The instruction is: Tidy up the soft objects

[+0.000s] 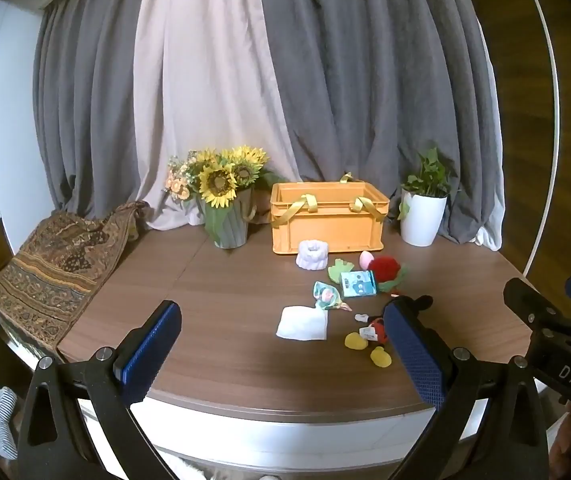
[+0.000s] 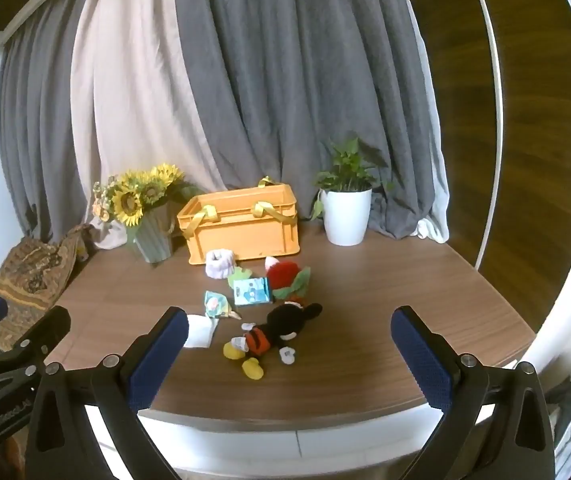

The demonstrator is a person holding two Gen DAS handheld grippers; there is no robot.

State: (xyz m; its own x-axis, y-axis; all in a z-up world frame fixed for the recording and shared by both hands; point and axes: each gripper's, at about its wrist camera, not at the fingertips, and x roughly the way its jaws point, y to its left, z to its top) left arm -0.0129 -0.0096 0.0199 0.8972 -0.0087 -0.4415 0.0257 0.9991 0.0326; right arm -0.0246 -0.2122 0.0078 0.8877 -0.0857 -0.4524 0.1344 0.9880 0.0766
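While both grippers gape: two plush toys (image 2: 273,334), one crate (image 2: 241,226).

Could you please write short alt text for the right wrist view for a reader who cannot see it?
Open right tongs hover above a wooden table where a mouse plush lies on its back among small soft toys and cloths. Behind stand an orange crate, sunflowers and a potted plant against grey curtains.

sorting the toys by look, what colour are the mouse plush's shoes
Yellow. The mouse plush shows best in the right wrist view.
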